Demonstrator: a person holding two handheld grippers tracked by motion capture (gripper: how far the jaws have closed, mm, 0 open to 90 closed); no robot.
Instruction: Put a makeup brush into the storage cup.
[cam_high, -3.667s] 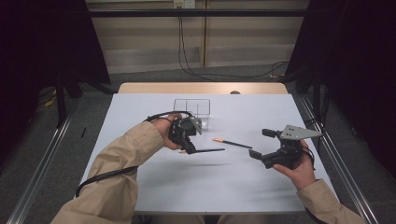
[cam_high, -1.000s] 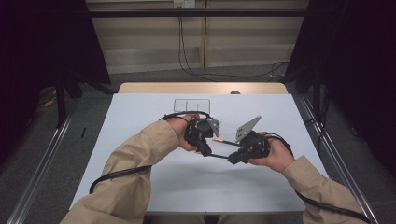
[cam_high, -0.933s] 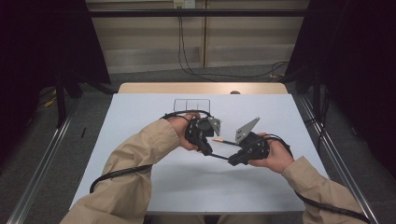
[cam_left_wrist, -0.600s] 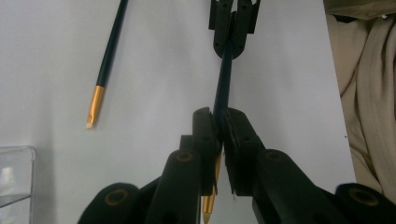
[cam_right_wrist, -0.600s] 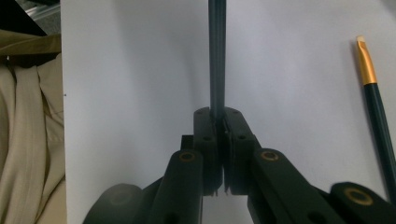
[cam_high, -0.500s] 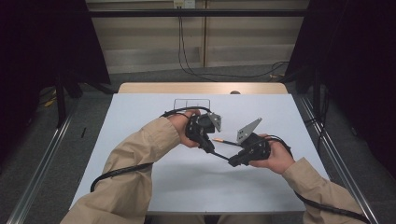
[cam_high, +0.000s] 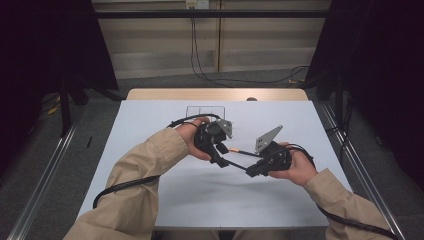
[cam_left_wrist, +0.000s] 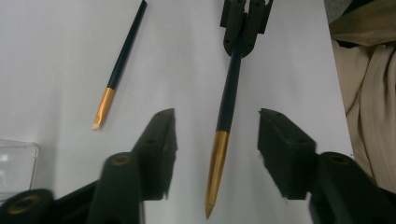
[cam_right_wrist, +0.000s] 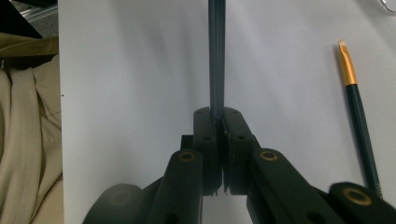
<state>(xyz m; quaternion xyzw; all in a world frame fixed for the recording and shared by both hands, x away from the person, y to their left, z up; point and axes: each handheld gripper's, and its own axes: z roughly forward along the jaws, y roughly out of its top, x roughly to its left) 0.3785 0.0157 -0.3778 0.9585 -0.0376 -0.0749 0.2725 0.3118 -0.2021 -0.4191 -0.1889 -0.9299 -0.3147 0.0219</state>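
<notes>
A handover is being finished: the brush (cam_left_wrist: 227, 100) is clamped at its dark handle by the right hand-held gripper (cam_right_wrist: 219, 122), its gold tip between the just-opened jaws of the left hand-held gripper (cam_left_wrist: 212, 148), above the tabletop (cam_high: 165, 120); placing follows, the clear tray (cam_high: 205, 111) beyond looking empty.

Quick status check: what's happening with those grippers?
Left gripper just opened, brush loose between. Right gripper clamps its handle. Second brush lies clear.
</notes>
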